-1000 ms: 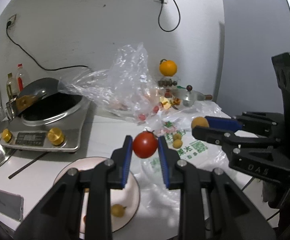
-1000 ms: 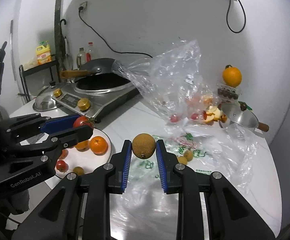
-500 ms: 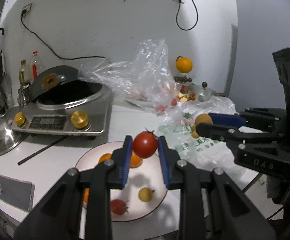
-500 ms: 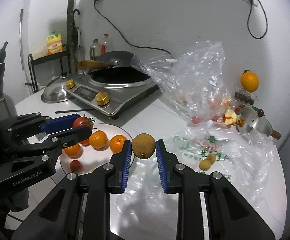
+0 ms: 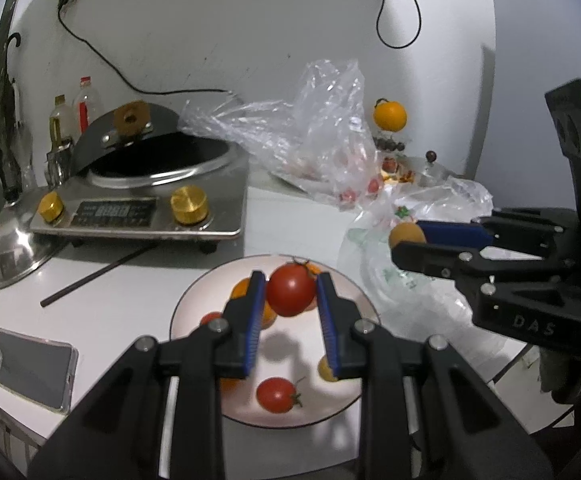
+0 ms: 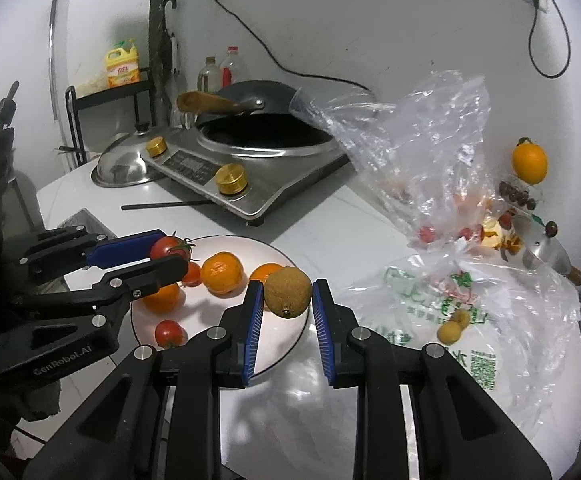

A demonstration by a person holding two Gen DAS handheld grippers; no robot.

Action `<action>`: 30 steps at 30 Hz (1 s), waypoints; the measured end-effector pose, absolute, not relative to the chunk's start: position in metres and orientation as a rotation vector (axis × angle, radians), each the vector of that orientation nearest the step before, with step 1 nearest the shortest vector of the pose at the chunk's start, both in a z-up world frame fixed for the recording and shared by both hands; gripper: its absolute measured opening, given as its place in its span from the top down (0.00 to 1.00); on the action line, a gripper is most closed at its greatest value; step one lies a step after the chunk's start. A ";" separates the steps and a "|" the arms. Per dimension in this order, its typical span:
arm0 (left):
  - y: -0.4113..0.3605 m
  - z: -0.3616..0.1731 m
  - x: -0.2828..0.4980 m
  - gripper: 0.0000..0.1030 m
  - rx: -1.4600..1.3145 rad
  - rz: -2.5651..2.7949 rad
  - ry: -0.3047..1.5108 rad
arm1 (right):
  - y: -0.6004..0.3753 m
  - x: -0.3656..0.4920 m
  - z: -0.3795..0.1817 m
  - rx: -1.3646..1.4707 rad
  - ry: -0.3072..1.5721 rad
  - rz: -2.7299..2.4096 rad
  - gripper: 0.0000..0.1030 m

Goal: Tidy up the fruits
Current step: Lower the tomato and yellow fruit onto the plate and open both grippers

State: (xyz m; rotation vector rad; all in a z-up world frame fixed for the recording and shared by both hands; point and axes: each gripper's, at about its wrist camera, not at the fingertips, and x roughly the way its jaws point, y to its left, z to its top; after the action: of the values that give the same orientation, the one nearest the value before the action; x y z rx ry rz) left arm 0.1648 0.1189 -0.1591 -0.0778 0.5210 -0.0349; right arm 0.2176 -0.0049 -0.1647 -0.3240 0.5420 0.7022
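My left gripper (image 5: 290,298) is shut on a red tomato (image 5: 290,295) and hangs over the white plate (image 5: 346,404). The plate (image 6: 250,244) bears several oranges (image 6: 222,272) and small tomatoes (image 6: 169,332). My right gripper (image 6: 286,300) is shut on a brown kiwi-like fruit (image 6: 287,291) above the plate's right rim. In the left wrist view the right gripper (image 5: 408,240) shows at the right with that brown fruit (image 5: 406,234). In the right wrist view the left gripper (image 6: 166,254) shows at the left with the tomato (image 6: 169,247).
An induction cooker with a wok (image 5: 158,188) stands behind the plate, a steel lid (image 5: 10,248) and a phone (image 5: 30,368) to the left. Plastic bags (image 6: 430,152) with more fruit lie at the right, two small yellow fruits (image 6: 452,326) on one. An orange (image 6: 529,162) sits by the wall.
Both grippers have carried their fruit left and down, from above the plastic bags to above the plate. Both stayed shut.
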 end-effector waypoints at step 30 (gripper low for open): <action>0.148 -0.207 0.184 0.74 -0.103 -0.065 0.630 | 0.047 0.241 -0.212 -0.360 0.662 0.741 0.74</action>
State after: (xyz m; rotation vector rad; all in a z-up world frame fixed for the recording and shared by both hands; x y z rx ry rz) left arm 0.1842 0.1478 -0.2069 -0.1033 0.6299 -0.0654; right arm 0.2407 0.0475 -0.2119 -0.3597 0.6624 0.7411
